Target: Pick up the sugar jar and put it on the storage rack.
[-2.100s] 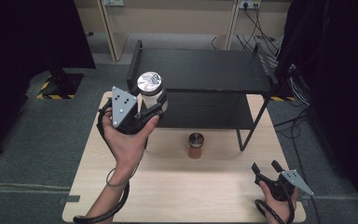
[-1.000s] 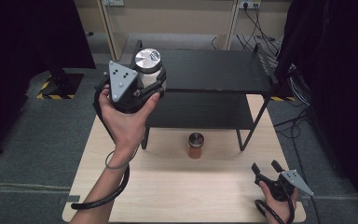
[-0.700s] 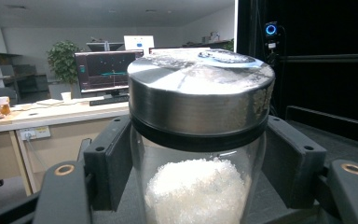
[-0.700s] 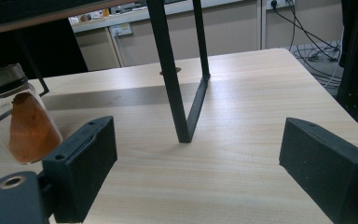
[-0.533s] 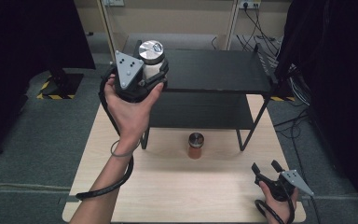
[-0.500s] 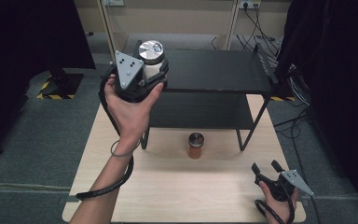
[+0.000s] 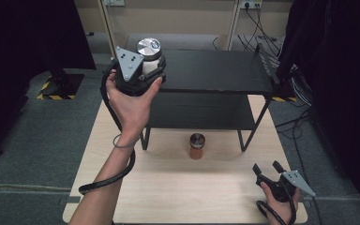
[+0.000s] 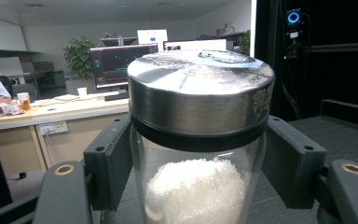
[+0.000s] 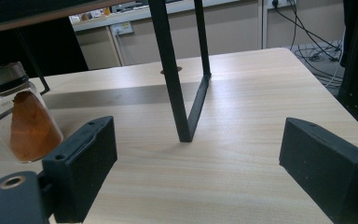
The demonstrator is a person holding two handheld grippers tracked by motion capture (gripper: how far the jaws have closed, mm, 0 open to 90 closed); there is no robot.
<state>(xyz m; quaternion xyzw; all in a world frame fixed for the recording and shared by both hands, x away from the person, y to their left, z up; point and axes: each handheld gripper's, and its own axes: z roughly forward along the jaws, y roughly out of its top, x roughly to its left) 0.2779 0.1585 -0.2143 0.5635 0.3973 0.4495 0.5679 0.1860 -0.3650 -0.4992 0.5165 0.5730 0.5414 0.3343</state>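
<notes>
So the left hand (image 7: 130, 101) is way up and stretched forward, forearm coming in from the bottom of the high view and angled toward the upper left corner of the black shelf rack (image 7: 215, 70). The left tool (image 7: 145, 75) points away from the person with its grey three-cornered plate on top, and its cable loops down around the wrist. Its jaws are clamped on a glass jar (image 8: 199, 154) just under the metal lid (image 8: 200, 91), one jaw on each side and the pads pressed against the glass. The jar is upright and has white grainy stuff in it. In the high view it sits above the left front corner of the rack's top shelf; I can't tell if the bottom is touching the shelf or not.

The right hand (image 7: 281, 204) is low at the near right corner of the table (image 7: 178, 187), with the right tool (image 7: 268, 169) pointing toward the rack. Its jaws stand wide apart with nothing between them, just bare table and a rack leg (image 9: 175, 79) beyond.

Count: two jars total. One is the white one in the left tool, the other is a jar of orange-brown powder (image 7: 197, 146) standing on the table by the rack's front edge, well apart from both tools. One rack with two shelves, two tools, one table.
</notes>
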